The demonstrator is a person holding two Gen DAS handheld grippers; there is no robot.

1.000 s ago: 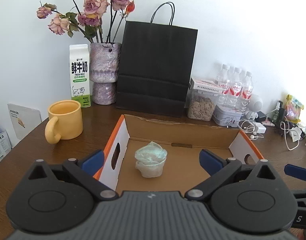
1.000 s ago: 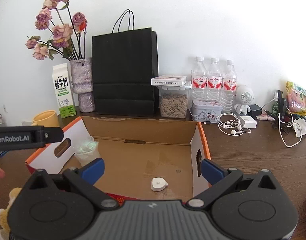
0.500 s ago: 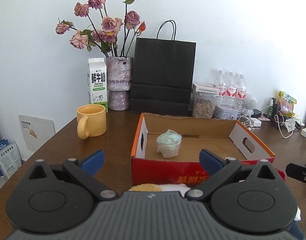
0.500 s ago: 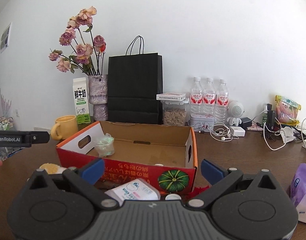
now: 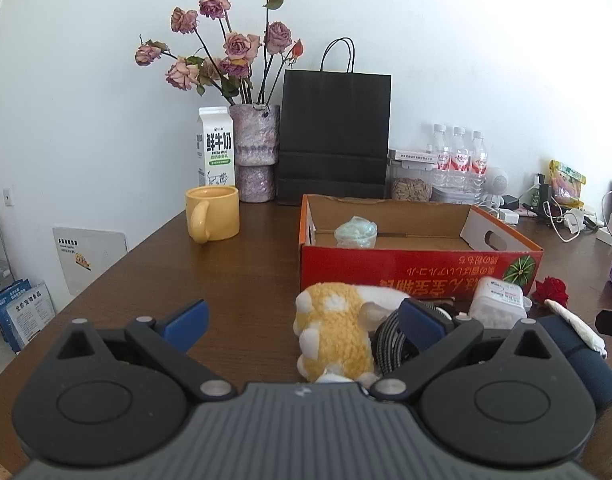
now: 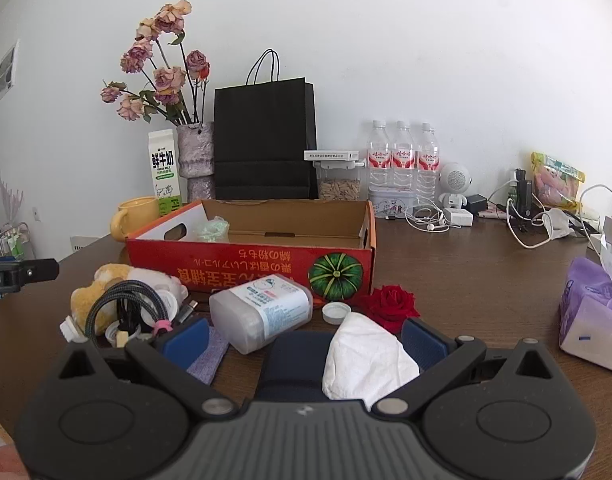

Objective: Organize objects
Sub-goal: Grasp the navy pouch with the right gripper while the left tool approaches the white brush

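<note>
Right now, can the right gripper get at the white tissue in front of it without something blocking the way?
Probably yes. The right gripper is open, and the white tissue lies on top between its fingers with nothing over it. The red rose and plastic bottle sit close beside.

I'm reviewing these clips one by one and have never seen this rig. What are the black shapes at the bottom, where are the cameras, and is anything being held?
A person holds two handheld grippers, with no robot arm. Each picture comes from a camera on one gripper, looking along its blue-tipped fingers. The left gripper and right gripper are both open and hold nothing. On the brown table stands a red cardboard box with a small plastic cup inside. In front lie a yellow plush toy, a coiled cable, a white bottle, a red rose and a white cloth.
</note>
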